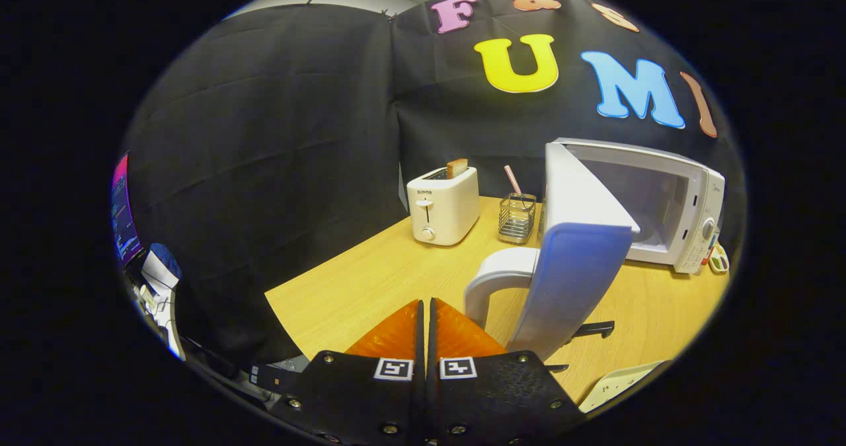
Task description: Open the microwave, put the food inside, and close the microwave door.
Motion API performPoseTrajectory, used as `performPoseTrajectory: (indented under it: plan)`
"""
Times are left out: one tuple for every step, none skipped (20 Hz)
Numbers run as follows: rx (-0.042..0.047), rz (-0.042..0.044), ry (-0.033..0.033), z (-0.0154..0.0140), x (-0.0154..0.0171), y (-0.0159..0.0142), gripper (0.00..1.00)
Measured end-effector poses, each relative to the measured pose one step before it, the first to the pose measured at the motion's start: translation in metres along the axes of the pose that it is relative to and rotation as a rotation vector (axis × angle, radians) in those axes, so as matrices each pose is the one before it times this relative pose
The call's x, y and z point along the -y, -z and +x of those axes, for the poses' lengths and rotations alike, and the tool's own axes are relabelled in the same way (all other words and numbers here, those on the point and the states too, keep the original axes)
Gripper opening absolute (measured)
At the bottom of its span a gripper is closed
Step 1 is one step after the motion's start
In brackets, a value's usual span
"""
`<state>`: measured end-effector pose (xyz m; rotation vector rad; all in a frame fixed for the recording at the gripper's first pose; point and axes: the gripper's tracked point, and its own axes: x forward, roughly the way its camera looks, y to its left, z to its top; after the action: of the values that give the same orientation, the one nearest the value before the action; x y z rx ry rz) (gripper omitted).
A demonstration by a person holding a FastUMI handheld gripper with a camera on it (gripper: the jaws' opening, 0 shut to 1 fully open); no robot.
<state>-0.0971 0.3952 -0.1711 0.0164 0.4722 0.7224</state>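
Note:
The white microwave stands at the back right of the wooden table, its cavity open and bare as far as I can see. Its door is swung wide toward me, with the white curved handle sticking out on its left side. My gripper is shut, the two fingers pressed together with nothing between them. It sits low over the table's near edge, just left of and below the door handle, not touching it. I cannot make out the food among the things in view.
A white toaster with a slice of bread in it stands at the back of the table. Beside it is a wire holder with a pink-handled utensil. A white object lies at the near right. A screen glows far left.

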Motion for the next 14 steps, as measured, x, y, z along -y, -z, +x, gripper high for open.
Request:
performPoseTrajectory:
  plan:
    - [-0.00087,0.00791,0.00546,-0.00326,0.00497,-0.00045,0.01]
    - [0.00026,0.00125,0.00969,-0.00447,0.00520,0.00000,0.01]
    - [-0.00092,0.00124,0.01115,-0.00439,0.00621,0.00034,0.01]
    - [-0.00079,0.00537,0.01079,-0.00445,0.00656,0.00161,0.01]
    - [-0.00039,0.00996,0.01187,-0.00333,0.00792,0.00037,0.01]
    - [-0.00120,0.01132,0.01407,-0.00292,0.00901,0.00086,0.01]
    - [0.00125,0.01016,0.01787,-0.00268,0.01066,-0.00094,0.01]
    - [0.00324,0.00992,0.02180,-0.00280,0.00835,-0.00086,0.01]
    - [0.00424,0.00899,0.02119,-0.00164,0.01125,-0.00118,0.01]
    - [0.00366,0.00979,0.02048,-0.00045,0.01034,-0.00108,0.01]
    - [0.00298,0.00909,0.01921,0.00034,0.01221,-0.00034,0.01]
    - [0.00296,0.00835,0.01747,0.00022,0.00995,-0.00166,0.01]
    - [0.00430,0.00913,0.01686,0.00009,0.01038,-0.00304,0.01]
    - [0.00478,0.00737,0.01464,0.00028,0.00909,-0.00342,0.01]
